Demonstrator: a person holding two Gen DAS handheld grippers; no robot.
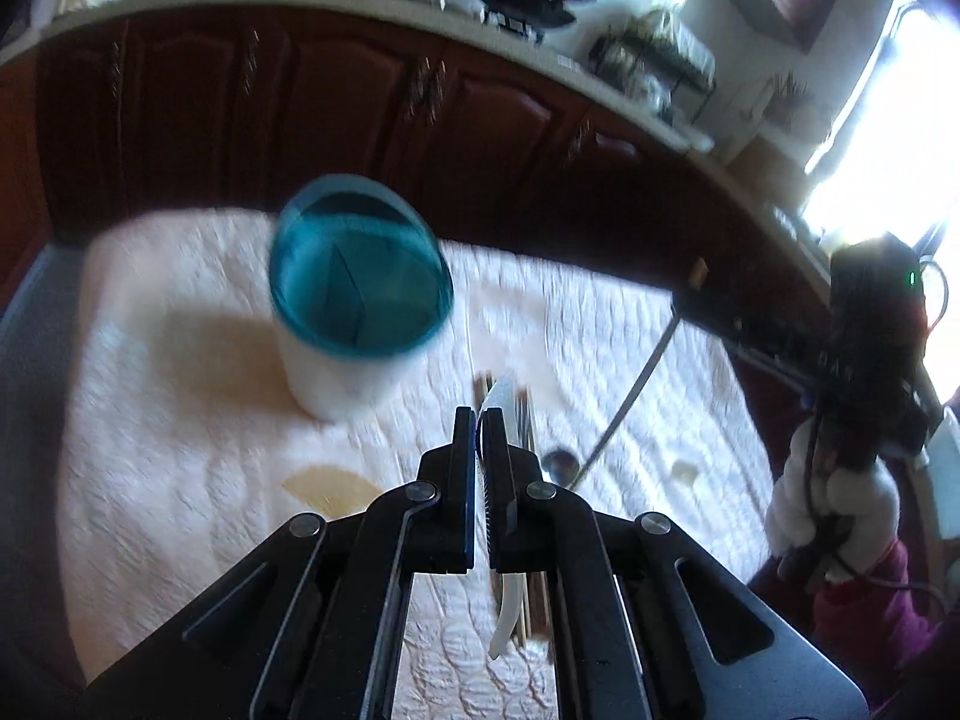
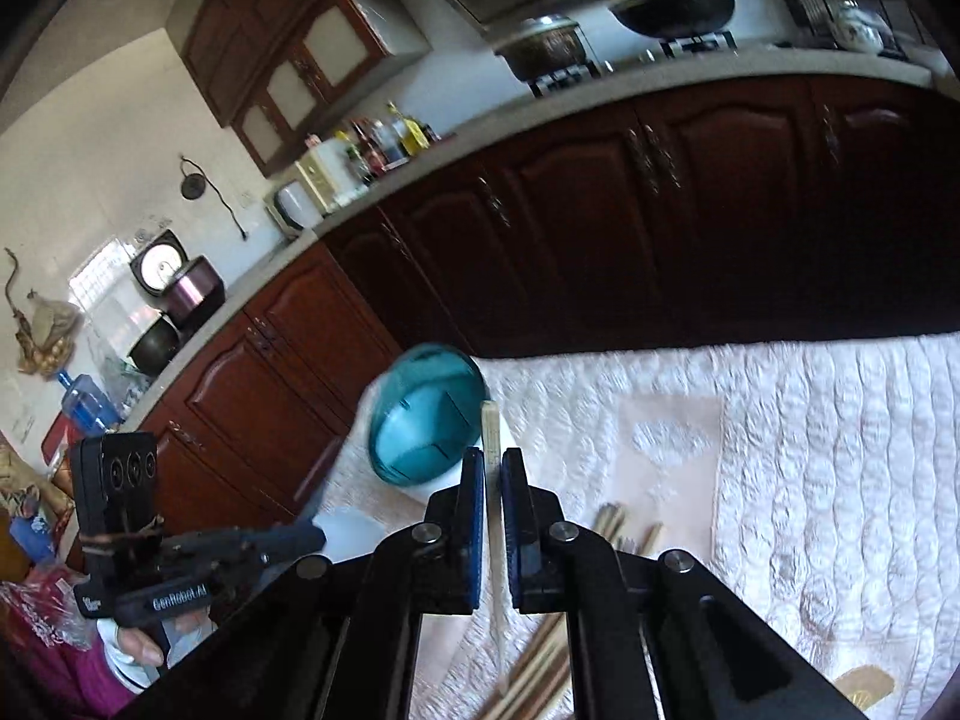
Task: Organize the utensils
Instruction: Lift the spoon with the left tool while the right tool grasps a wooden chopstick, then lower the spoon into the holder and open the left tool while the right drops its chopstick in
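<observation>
White quilted cloth point(image 1: 180, 420) covered the table. My left tongs point(image 1: 479, 420) pinched a white plastic spoon point(image 1: 501, 618); my right tongs point(image 2: 493, 462) pinched a pale chopstick point(image 2: 491, 438). The teal-rimmed holder point(image 1: 360, 276) stood upright just beyond both, blurred. More chopsticks point(image 2: 606, 519) and a metal ladle point(image 1: 561, 465) lay under the tongs, partly hidden. Dark wooden cabinets point(image 2: 660, 210) rose behind.

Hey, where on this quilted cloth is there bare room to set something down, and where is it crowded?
Free: the cloth left of the teal-rimmed holder, out to its left edge, and the stretch right of the chopsticks in the right wrist view. Crowded: just below the left gripper, where loose chopsticks and a ladle lie beside the holder.
</observation>
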